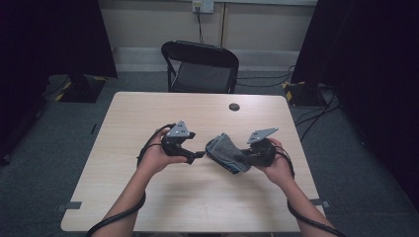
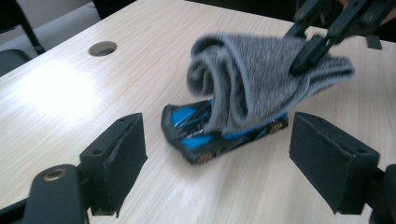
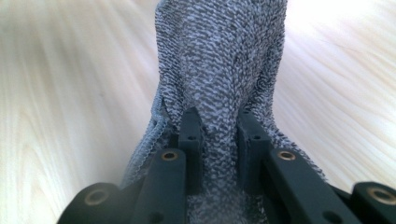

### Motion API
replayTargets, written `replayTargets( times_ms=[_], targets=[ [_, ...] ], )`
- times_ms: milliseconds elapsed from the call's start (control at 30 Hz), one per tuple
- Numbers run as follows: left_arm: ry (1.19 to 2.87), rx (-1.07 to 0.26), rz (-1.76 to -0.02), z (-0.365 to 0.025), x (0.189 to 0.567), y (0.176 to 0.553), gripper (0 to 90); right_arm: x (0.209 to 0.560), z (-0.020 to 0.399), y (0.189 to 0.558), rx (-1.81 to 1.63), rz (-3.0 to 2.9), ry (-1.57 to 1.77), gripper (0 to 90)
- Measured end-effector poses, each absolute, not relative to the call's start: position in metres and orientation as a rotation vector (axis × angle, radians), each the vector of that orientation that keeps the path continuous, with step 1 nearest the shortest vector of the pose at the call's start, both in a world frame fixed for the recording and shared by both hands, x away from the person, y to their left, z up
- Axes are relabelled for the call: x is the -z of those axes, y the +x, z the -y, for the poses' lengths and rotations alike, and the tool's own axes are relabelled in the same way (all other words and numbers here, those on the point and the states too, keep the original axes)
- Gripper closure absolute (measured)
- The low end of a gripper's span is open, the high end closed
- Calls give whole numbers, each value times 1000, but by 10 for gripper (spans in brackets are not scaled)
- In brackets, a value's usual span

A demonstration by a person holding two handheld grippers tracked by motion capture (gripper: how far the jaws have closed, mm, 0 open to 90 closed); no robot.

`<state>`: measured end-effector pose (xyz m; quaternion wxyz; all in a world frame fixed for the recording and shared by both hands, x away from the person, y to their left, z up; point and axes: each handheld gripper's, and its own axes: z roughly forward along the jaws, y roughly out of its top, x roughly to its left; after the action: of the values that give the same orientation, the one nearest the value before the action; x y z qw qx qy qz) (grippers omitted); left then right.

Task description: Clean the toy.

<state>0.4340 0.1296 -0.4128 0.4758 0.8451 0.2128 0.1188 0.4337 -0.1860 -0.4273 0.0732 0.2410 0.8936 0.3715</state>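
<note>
Where the forearms enter at the near edge, the left gripper [image 1: 196,155] is listed first: jaws spread wide, nothing between them. Right gripper [image 1: 240,159]: jaws pinched tight on a grey knitted cloth [image 1: 223,151], lifted and draped over a blue-and-black toy car [image 2: 201,135] on the wooden table [image 1: 148,113]. Beyond, a round cable hole [image 1: 234,106]; farthest, a black folding chair [image 1: 200,66].

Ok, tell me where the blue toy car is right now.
In the left gripper view the blue toy car sits on the table between the open left gripper's jaws, partly under the grey cloth that the right gripper holds pinched.
</note>
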Motion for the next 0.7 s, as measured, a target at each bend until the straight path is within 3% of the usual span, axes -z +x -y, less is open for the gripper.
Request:
replayTargets(
  times_ms=[700],
  targets=[
    [2010,-364,-589,-206,405,400,178,443,68,428,-1101,-2874,401,749]
  ],
)
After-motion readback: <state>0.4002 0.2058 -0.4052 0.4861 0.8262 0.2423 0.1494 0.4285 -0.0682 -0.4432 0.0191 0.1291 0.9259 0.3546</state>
